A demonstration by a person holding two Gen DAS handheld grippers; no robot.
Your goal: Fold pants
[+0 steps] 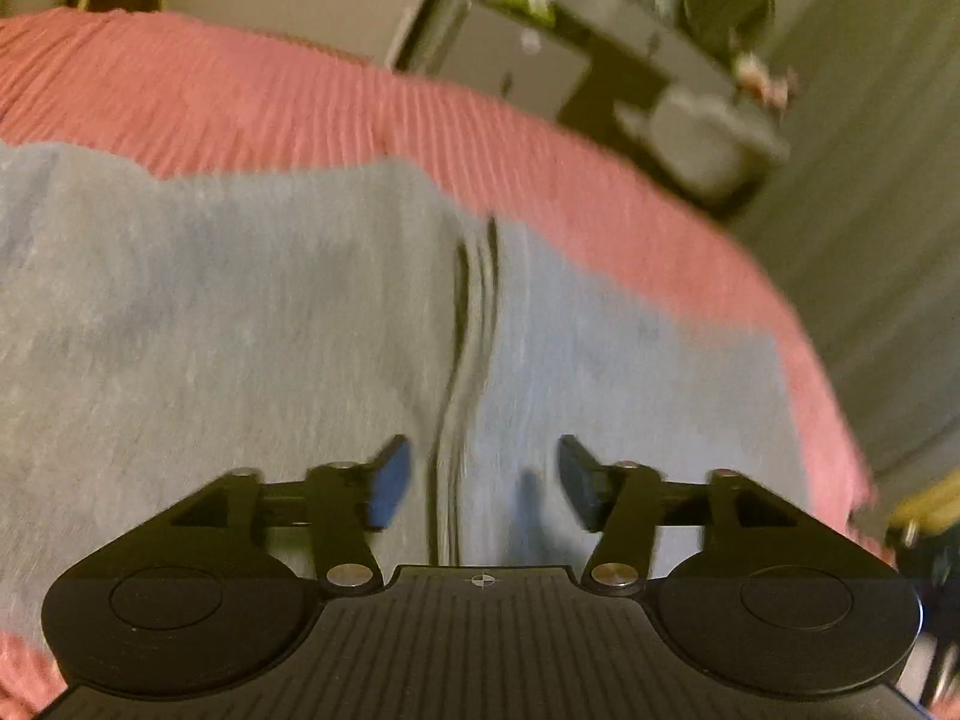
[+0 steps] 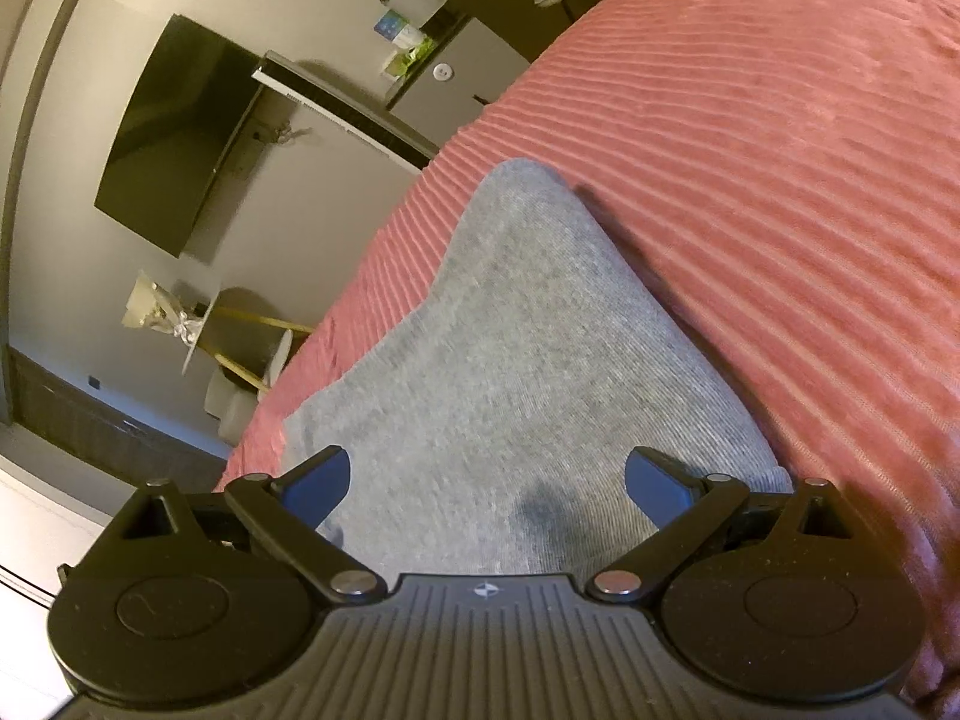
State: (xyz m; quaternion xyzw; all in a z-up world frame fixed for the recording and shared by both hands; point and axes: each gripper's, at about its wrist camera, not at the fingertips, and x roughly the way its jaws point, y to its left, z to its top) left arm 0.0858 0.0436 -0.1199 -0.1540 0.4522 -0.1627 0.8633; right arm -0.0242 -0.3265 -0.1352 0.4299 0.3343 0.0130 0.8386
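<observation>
left wrist: close above grey pants (image 1: 270,312), angled down toward bedspread (image 1: 240,96) edge | right wrist: close above pants, facing wall screen (image 2: 174,132) | shared: pants, bedspread

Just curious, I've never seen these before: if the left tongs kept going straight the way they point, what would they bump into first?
Most likely the grey pants spread on the pink ribbed bedspread. The left tongs stand open, angled down at the cloth, near its raised crease. Blur makes the exact spot uncertain.
</observation>
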